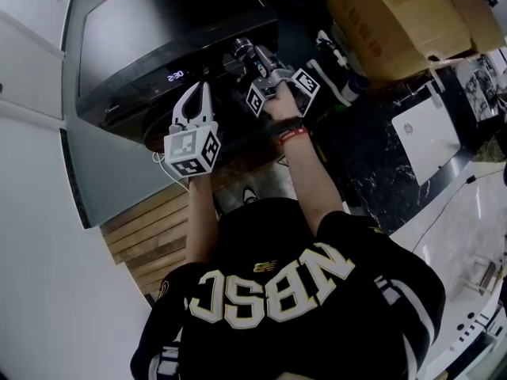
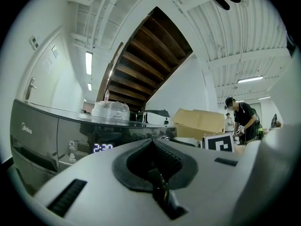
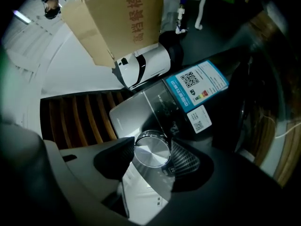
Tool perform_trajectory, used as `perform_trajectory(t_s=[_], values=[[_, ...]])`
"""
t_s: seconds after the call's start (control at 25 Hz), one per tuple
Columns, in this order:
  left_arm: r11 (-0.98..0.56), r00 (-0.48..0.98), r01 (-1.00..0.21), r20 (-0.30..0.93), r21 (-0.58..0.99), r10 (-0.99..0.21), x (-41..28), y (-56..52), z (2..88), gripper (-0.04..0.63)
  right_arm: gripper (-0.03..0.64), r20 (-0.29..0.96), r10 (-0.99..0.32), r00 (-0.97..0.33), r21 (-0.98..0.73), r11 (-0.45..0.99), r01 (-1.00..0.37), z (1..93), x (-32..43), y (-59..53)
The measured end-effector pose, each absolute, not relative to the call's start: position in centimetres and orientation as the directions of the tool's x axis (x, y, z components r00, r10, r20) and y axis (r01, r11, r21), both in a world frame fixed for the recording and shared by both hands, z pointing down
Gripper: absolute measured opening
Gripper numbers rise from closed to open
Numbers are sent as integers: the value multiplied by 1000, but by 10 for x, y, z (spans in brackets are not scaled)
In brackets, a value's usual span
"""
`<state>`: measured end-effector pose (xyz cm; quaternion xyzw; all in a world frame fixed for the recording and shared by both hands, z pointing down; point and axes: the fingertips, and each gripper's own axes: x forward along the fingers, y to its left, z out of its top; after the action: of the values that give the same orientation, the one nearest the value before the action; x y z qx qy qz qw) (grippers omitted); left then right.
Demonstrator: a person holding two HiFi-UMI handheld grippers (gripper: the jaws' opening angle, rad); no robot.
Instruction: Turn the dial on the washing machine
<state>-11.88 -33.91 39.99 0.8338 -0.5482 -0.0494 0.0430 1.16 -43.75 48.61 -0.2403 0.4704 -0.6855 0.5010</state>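
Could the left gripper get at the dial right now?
Probably not: the right gripper looks clamped on the dial, covering both sides. The left gripper hangs shut beside it.

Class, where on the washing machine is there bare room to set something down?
Bare: the machine's dark lid, behind the clock display. Crowded: the dial, between the jaws of the right gripper, with the cardboard box beside.
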Motion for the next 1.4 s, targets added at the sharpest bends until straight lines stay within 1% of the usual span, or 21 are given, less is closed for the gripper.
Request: perform_trajectory(t_s=[0.12,0.32,0.48,0.64,0.84,1.04,1.2,1.4], values=[[-386,385,-914,-38,127,-922,-122,-339,400,12,235,-135,-904,-405,-912,-46,407,487,13,-436],[-364,361,-923,-48,123,-932,-131,-337,396,12,209,-49,-897,-440,-994,-1,111,498,27,-428],[-347,344,-930,-46,119,-938,-134,-334,397,12,213,-51,-871,-488,-997,71,-22,491,24,-414],[-335,333,-935,-39,119,-942,-133,-327,401,12,206,-24,-851,-525,-955,175,-241,481,20,-400],[-313,311,-942,-35,119,-950,-134,-314,402,12,183,17,-845,-534,-818,295,-494,462,18,-379],[-287,284,-951,-45,115,-958,-135,-294,399,12,160,28,-851,-524,-615,399,-680,441,15,-356],[-273,269,-955,-52,114,-962,-130,-276,397,12,140,23,-854,-519,-434,459,-775,423,9,-334],[-261,255,-959,-66,106,-965,-123,-253,393,12,120,0,-862,-507,-223,494,-840,405,3,-304]])
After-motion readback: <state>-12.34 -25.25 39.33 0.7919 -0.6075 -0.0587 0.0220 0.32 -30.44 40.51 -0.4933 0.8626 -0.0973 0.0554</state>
